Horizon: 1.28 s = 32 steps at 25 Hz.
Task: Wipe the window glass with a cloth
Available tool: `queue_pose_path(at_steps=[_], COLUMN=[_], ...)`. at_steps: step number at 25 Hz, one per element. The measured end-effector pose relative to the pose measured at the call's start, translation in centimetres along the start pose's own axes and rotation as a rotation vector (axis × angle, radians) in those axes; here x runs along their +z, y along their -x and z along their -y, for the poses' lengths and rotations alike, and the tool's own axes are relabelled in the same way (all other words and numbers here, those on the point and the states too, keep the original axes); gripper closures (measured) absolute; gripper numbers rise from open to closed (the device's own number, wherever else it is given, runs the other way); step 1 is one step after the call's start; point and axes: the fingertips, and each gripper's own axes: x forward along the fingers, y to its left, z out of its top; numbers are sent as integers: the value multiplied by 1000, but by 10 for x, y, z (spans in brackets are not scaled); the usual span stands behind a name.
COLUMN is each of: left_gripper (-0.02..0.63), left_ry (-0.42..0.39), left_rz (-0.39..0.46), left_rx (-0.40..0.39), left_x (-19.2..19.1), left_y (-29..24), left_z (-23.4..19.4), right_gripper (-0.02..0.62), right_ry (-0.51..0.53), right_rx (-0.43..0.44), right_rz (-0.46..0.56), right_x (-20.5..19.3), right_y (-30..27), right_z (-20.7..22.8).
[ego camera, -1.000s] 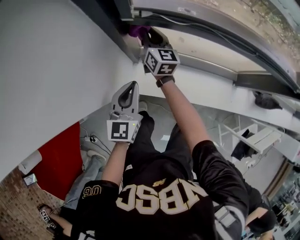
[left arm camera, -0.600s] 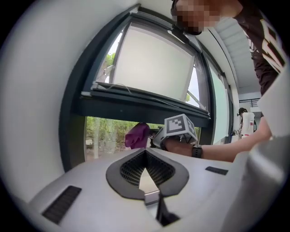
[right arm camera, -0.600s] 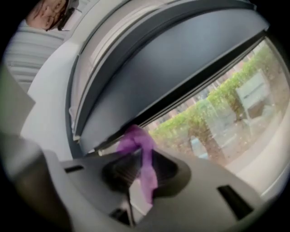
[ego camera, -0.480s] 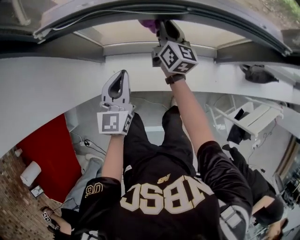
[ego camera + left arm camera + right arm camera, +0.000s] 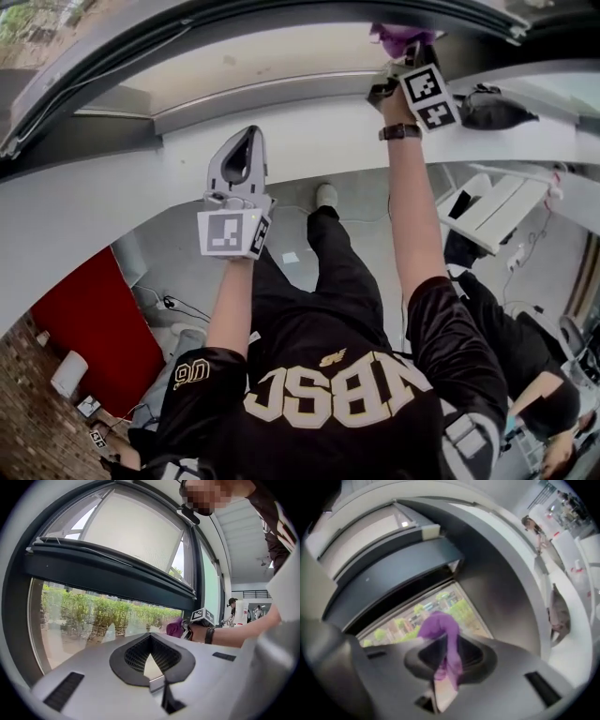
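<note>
Right gripper (image 5: 446,654): jaws clamped on the purple cloth (image 5: 437,626). A fold is pinched between the pads and the bunched end sticks out past the tips. That makes sense to us, since the loose wad is the working face and the jaws just carry it. Our right arm is stretched up and out. The wad sits at the window glass (image 5: 89,620), near the pane's right end, just under the dark frame bar (image 5: 108,576). We can't confirm actual contact, because the right gripper view is blurred there.

Left gripper (image 5: 151,643): jaws closed tip to tip, nothing between them. It hangs lower and to the left, off the glass and well apart from the cloth. We read it as parked clear so it doesn't block the wiping arm.

Stage: cloth at the right side of the pane fits either mid-stroke or the end of one. We see no streaks or wet marks on the glass, so we can't say how much of it is covered.

Risk as we judge it: the pinch on the cloth is thin, and drag across the glass could tug it out.
</note>
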Motion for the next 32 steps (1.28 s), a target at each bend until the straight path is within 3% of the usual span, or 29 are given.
queue_pose_path(at_steps=[4,7,10,16,21,24,28,32], left_gripper=[589,589,589,589,589,589,589,589], left_ry=[-4,-2,-2,-40,-48,-49,-45,-38], left_rz=[4,0,-6,-14,-34,-39,-46,-37], left_rx=[-4,38,110,255,337,392,411,392], left_x=[1,4,3,13,11,10,8,5], left_y=[-9,5,30,115,164,188,205,199], left_z=[3,-24,-69,-173,-236,-254,-266,-263], right_gripper=[520,520,520,520,520,520,520,520], right_ry=[-10,26,53,122,170,164,141,134], right_rx=[-42,50,217,627,836,892,877,823], right_rz=[33,-39,-174,-411,-521,-547,-541,-518], right_x=[17,-24,-100,-252,-351,-392,-418,-409], right_y=[2,18,43,118,145,148,137,123], right_z=[22,-20,-99,-310,-429,-482,-525,-510])
